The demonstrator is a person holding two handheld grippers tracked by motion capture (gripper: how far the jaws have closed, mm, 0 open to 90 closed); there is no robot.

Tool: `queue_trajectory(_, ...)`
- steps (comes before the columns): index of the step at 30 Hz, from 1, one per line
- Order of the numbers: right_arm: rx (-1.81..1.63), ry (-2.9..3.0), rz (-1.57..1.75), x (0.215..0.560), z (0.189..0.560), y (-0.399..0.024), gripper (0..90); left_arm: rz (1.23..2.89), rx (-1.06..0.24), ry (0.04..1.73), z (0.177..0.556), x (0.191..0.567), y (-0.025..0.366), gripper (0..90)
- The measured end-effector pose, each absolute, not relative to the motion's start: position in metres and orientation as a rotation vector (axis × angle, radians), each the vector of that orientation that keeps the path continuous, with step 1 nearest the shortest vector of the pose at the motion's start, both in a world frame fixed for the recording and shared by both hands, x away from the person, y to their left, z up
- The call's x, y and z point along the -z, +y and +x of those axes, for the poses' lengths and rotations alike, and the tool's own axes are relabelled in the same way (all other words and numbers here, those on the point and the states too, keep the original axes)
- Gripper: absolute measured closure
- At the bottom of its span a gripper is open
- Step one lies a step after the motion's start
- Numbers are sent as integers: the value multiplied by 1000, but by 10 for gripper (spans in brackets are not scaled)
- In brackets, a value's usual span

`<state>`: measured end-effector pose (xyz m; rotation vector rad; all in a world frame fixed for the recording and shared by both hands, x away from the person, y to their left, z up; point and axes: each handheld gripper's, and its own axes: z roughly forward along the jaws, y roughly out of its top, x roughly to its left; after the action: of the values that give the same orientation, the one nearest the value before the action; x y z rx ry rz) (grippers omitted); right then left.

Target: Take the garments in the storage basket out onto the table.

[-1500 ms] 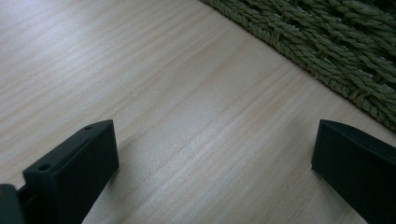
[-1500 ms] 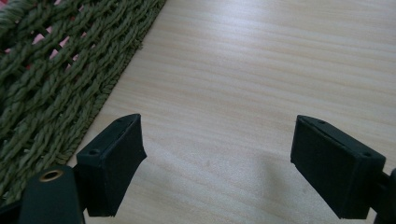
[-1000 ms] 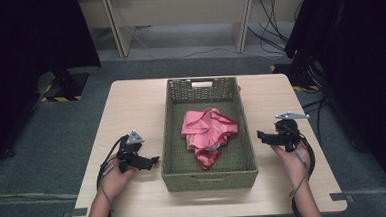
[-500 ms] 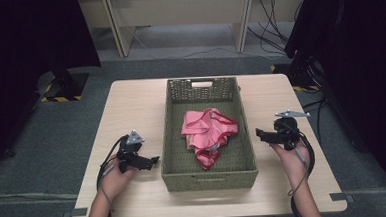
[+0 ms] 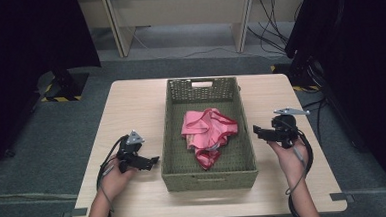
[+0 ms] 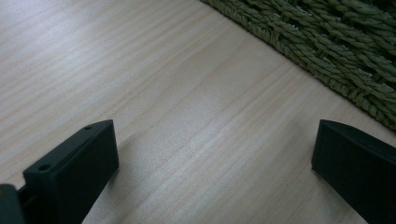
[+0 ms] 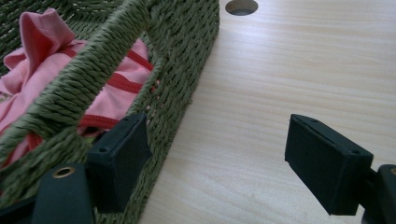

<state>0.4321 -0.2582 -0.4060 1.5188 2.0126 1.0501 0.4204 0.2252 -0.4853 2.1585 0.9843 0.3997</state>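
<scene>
While the green woven basket (image 5: 210, 173) sits in the middle of the light wooden tabletop (image 5: 130, 101), a crumpled pink garment with red trim (image 5: 207, 134) lies inside it, bunched toward the middle and the right wall. The left gripper (image 5: 153, 161) rests low on the tabletop just beside the basket's left wall, pointing at it; in the left gripper view its black fingers (image 6: 74, 172) stand wide apart with only bare wood between them and the basket's weave at the upper right. The right gripper (image 5: 256, 130) is held by a hand (image 5: 287, 153) just beside the basket's right wall, pointing toward it. In the right gripper view its fingers (image 7: 322, 163) are apart, having just closed a little, with nothing clamped: one finger sits close against the outside of the basket wall, the other over bare tabletop. The pink garment shows over the rim there, and a round hole (image 7: 241, 6) in the tabletop lies beyond.
</scene>
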Motion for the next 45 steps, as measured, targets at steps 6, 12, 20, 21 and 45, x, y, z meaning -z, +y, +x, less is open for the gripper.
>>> queue_trajectory(6,-1063,1989,1532,401,432,-255,220,2158,-400,984,420,485,225,0)
queue_trajectory(12,-1055,1984,1528,395,431,-252,222,2158,-400,984,420,485,225,0)
queue_trajectory(20,-1059,1975,1519,386,430,-248,221,2158,-399,984,420,485,225,0)
queue_trajectory(21,-1058,1976,1517,385,430,-248,221,2159,-399,983,420,485,225,0)
queue_trajectory(45,-1127,1963,1455,360,426,-233,223,2159,-399,983,420,485,225,0)
